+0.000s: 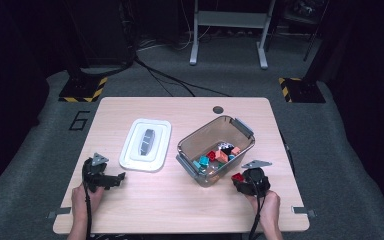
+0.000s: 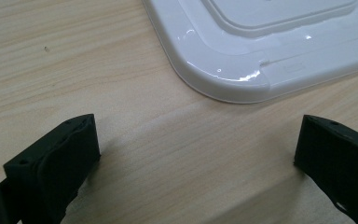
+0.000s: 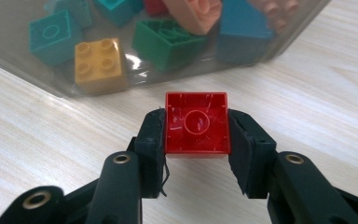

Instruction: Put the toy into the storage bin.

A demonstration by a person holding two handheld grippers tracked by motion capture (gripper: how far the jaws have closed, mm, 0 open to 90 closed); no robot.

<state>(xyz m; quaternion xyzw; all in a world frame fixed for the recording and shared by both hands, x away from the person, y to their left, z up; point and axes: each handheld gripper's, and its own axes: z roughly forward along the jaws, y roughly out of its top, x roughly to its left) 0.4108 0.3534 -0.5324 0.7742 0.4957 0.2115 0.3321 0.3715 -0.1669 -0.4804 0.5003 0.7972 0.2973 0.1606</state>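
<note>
My right gripper [image 3: 196, 128] is shut on a red brick [image 3: 196, 122], hollow underside toward the camera, just in front of the clear plastic bin [image 3: 37, 79]. In the high view the right gripper [image 1: 241, 181] holds the red brick [image 1: 237, 177] by the near right corner of the bin [image 1: 190, 142], which holds several coloured bricks. My left gripper [image 1: 114, 179] rests on the table at the near left, its jaws wide apart with nothing between them. In the left gripper view the left gripper [image 2: 196, 144] faces a corner of the white lid [image 2: 223, 70].
The white lid [image 1: 145, 144] lies flat left of the bin on the wooden table [image 1: 180, 210]. A round cable hole [image 1: 218, 109] sits near the table's far edge. Inside the bin I see a yellow brick [image 3: 98, 58], a green one [image 3: 168, 42] and teal ones [image 3: 53, 32].
</note>
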